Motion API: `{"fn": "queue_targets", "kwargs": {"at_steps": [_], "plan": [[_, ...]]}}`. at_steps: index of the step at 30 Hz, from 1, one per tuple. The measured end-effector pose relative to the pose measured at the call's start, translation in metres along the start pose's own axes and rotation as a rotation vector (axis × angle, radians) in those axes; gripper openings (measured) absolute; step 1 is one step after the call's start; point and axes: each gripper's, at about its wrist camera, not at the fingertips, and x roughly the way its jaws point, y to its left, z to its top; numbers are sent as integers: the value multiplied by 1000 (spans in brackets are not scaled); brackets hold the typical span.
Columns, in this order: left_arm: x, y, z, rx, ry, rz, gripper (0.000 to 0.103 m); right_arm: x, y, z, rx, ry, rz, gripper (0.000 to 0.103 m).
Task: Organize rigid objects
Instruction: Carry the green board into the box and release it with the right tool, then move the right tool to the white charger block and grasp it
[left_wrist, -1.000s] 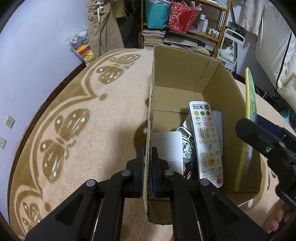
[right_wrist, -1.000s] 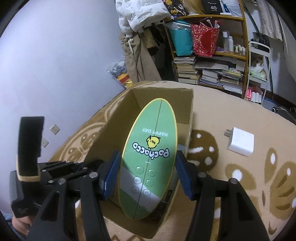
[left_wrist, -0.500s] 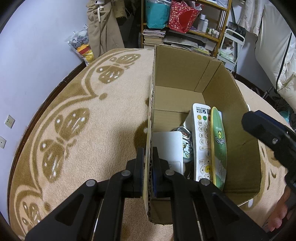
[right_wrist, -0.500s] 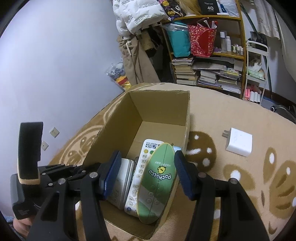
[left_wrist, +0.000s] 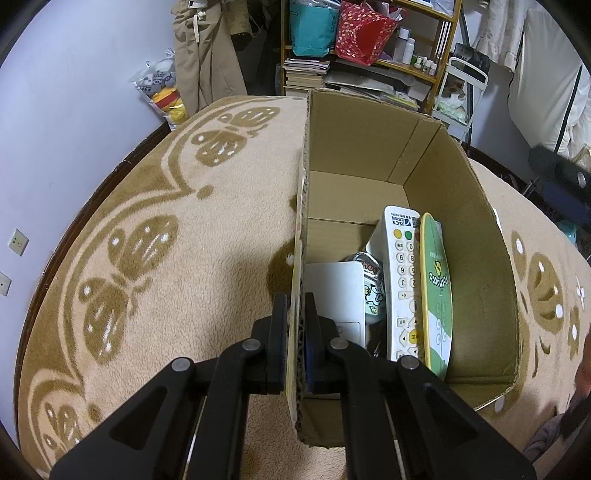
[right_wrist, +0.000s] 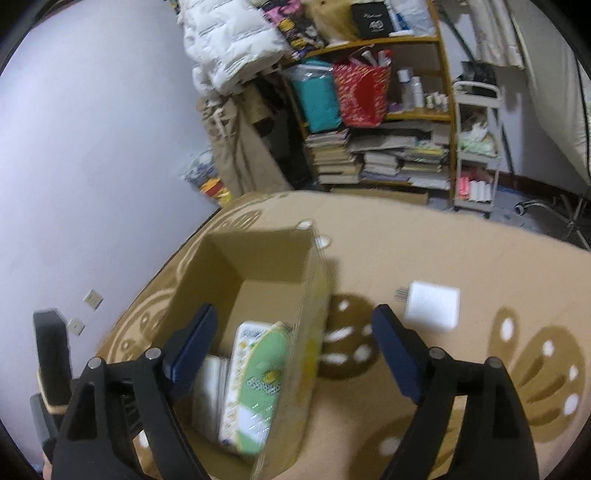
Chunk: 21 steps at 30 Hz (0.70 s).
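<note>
An open cardboard box (left_wrist: 461, 236) (right_wrist: 266, 254) stands on the patterned rug. My left gripper (left_wrist: 295, 325) is shut on the box's left wall. Inside lie a green oval remote (left_wrist: 437, 291) (right_wrist: 266, 373), a white remote (left_wrist: 400, 269) (right_wrist: 245, 354), a white flat device (left_wrist: 338, 291) and a small patterned item (left_wrist: 369, 275). My right gripper (right_wrist: 291, 350) hovers above the box's right wall with its jaws opening wide and nothing between them; the green remote rests in the box below. A white charger (right_wrist: 432, 304) lies on the rug right of the box.
The beige rug (left_wrist: 155, 236) with brown butterfly shapes surrounds the box. A cluttered shelf (right_wrist: 376, 110) with books and bags stands at the back, a white cart (right_wrist: 476, 147) beside it. A plush toy bag (left_wrist: 162, 88) leans on the purple wall.
The right gripper lowered the green oval remote into the box, let it go and pulled back up and to the right with its jaws spreading. The left gripper stayed clamped on the box wall.
</note>
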Motion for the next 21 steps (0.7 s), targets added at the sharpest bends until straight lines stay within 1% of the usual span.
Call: {"fn": "queue_targets", "kwargs": {"at_steps": [5, 8, 11, 15, 21], "plan": [[0, -1, 0, -1, 0, -5, 8, 12, -31, 15, 14, -6, -75, 90], [0, 0, 0, 1, 0, -4, 8, 25, -56, 18, 49, 14, -119, 90], [1, 0, 0, 1, 0, -5, 8, 39, -73, 19, 78, 37, -140, 90], [1, 0, 0, 2, -1, -3, 8, 57, -92, 16, 108, 98, -163, 90], [2, 2, 1, -8, 2, -9, 8, 87, -109, 5, 123, 190, -188, 90]]}}
